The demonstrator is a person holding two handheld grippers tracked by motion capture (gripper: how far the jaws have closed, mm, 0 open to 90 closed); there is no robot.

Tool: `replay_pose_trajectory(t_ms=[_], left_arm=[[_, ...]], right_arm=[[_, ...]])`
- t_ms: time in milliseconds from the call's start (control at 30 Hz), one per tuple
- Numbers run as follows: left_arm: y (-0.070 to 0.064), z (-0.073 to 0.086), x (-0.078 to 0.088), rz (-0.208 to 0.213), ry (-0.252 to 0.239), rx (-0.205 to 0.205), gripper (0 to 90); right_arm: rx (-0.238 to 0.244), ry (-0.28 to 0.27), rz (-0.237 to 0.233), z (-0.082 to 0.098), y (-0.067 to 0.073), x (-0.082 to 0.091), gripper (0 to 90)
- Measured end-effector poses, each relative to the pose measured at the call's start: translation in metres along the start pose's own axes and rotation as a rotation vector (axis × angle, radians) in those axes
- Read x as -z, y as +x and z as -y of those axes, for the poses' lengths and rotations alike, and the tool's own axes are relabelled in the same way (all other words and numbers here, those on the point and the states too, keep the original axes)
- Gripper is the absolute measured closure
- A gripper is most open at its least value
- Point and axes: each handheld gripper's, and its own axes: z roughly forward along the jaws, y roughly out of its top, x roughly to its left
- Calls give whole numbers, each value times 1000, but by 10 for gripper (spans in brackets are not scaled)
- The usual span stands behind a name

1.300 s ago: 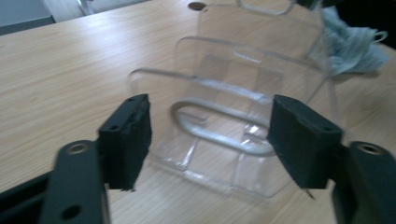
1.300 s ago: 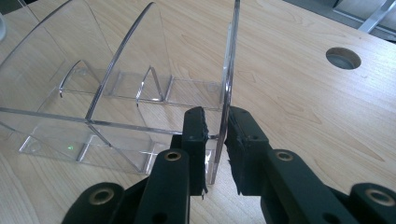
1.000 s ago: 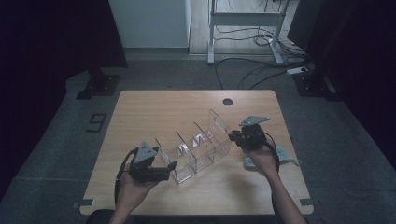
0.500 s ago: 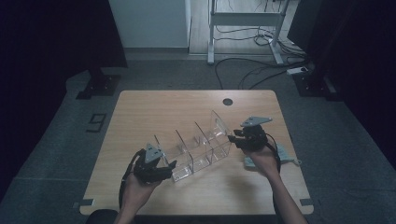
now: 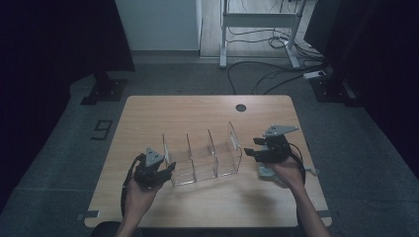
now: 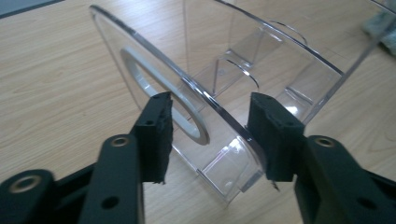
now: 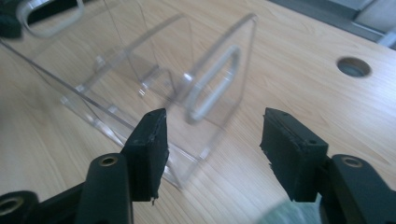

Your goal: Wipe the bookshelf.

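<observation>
Clear rack (image 5: 202,158) on counter (image 5: 207,111): rigid, slick, light; take by end panel. Left gripper (image 6: 210,135) has been closing astride it, pads not yet pressing; right gripper (image 7: 212,140) has been opening, empty.

clear acrylic organizer (image 5: 202,158): showing transparent, colourless walls
surface (image 5: 197,111): showing light wood grain
left tool (image 6: 210,135): wearing black pads
right tool (image 7: 212,144): wearing black pads
grey plate (image 5: 279,130): topping the right tool

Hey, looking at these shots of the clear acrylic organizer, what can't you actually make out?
- Left gripper view: whether the pads press the clear organizer end wall; the angle leaves it unclear.
- Right gripper view: a pale greenish thing, blurred, cut by the bottom edge.
- High view: the same pale thing, mostly hidden under the right hand-held gripper.
</observation>
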Motion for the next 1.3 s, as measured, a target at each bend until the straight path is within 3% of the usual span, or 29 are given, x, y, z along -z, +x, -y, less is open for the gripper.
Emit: replay_pose_trajectory(t_ms=[167,400,700,967,1100,1300], left_arm=[[7,0,-1,-11,7,3,596],[16,-2,-2,-48,17,8,678],[27,-4,-6,-69,17,20,753],[36,-6,-12,-67,10,22,814],[39,-8,-15,-60,11,15,848],[43,-9,-18,-22,8,23,861]], right_arm=[[-17,32,35,10,-6,0,340],[-5,91,121,25,-10,0,279],[-63,118,162,40,-24,8,279],[-101,139,223,54,-37,15,236],[-112,184,252,62,-44,11,189],[-126,256,249,75,-50,-2,161]])
